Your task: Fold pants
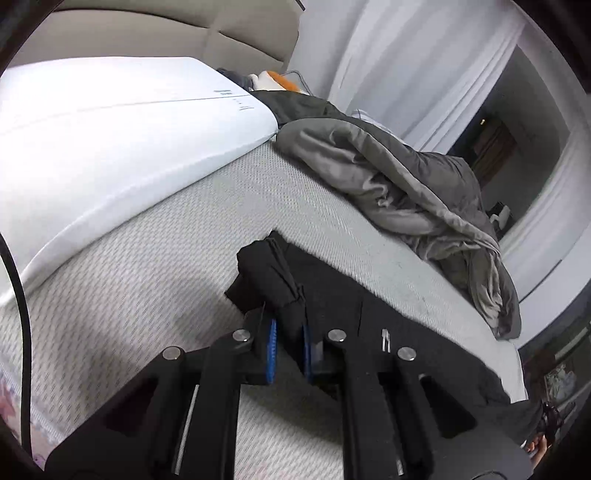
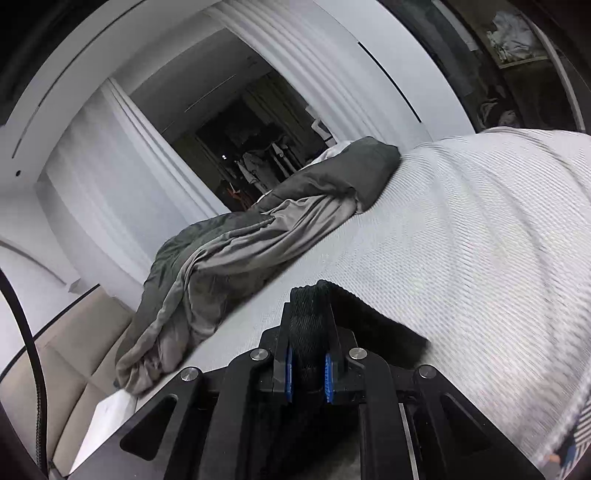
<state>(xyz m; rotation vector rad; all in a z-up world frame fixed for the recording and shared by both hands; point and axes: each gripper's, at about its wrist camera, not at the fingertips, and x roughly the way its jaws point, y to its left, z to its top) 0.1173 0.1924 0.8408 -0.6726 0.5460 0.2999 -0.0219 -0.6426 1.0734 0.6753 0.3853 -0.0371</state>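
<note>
The black pants (image 1: 391, 317) lie on the white textured mattress (image 1: 155, 273), stretching away to the right. My left gripper (image 1: 289, 332) is shut on a bunched black edge of them, lifted a little off the bed. In the right wrist view, my right gripper (image 2: 309, 321) is shut on another part of the pants (image 2: 373, 317), a thick ribbed band clamped between its blue pads. The fabric hangs down from that grip to the right. How the rest of the pants lie is hidden behind the grippers.
A crumpled grey duvet (image 1: 417, 199) is heaped along the far side of the bed (image 2: 240, 251). A white pillow (image 1: 110, 140) lies at the head, under a beige headboard (image 1: 155, 29). White curtains (image 1: 413, 62) and a dark doorway (image 2: 243, 147) stand beyond.
</note>
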